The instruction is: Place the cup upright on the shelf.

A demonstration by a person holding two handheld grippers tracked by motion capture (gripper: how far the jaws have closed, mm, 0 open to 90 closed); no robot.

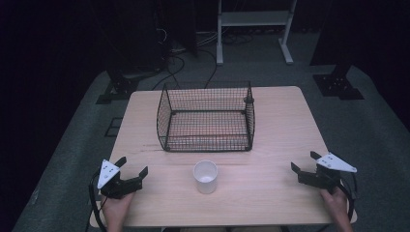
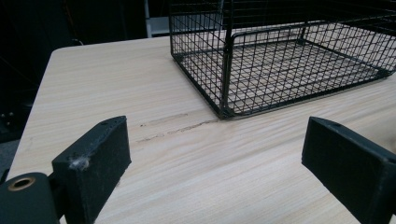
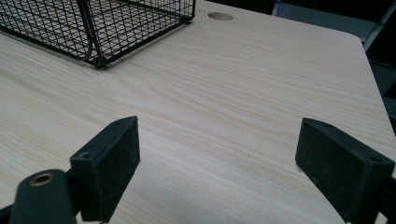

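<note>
**Two hand-held grippers parked wide, cup between them**

Two hand-held grippers rest at the near edge of the bench. The left hand-held gripper sits at the near left corner, jaws spread wide with nothing between them. The right hand-held gripper sits at the near right corner, jaws equally wide and empty. A white paper cup stands upright between them, well apart from both. Just beyond the cup, a black wire basket stands at the bench centre.
</note>
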